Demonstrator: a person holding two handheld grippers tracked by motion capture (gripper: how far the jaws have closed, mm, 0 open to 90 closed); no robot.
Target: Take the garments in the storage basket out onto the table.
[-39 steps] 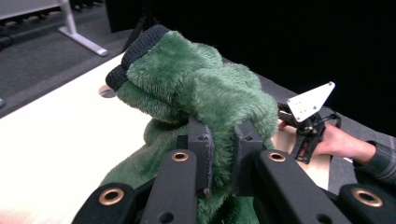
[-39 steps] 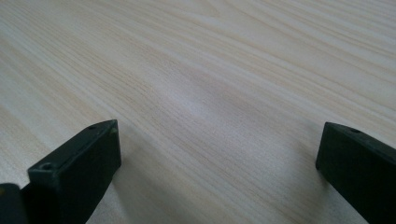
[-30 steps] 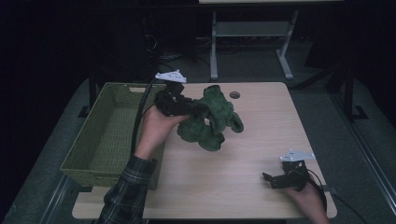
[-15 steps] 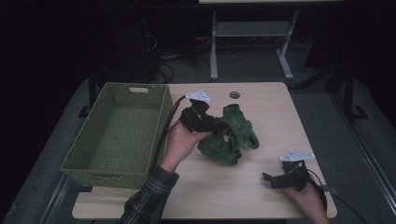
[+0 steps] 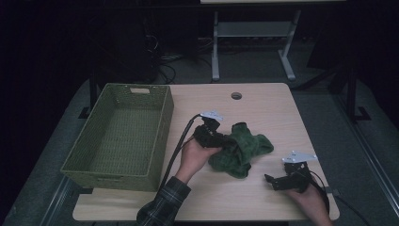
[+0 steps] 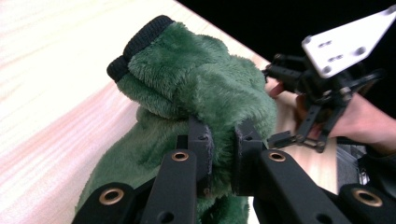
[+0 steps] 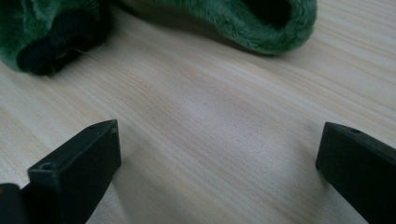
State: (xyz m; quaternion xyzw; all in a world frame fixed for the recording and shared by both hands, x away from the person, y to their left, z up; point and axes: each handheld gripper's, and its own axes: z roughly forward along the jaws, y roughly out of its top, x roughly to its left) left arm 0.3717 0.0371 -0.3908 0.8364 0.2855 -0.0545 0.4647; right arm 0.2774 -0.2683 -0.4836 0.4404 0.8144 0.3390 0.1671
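Right of the basket [image 5: 117,136], on the bench [image 5: 263,101], the green fleece [image 5: 242,148] now lies, pinched in our left tool [image 5: 214,136]; the right tool [image 5: 277,181] waits open near its edge. We should keep that pinch firm while spreading it flat. A second ago the fleece hung bunched nearer the basket

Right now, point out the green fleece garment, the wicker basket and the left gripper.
green fleece garment [image 5: 244,149]: high view, on its bunched middle.
wicker basket [image 5: 165,113]: high view, on its right wall.
left gripper [image 6: 223,154]: left gripper view, midway between the fingertips, which pinch the fleece.
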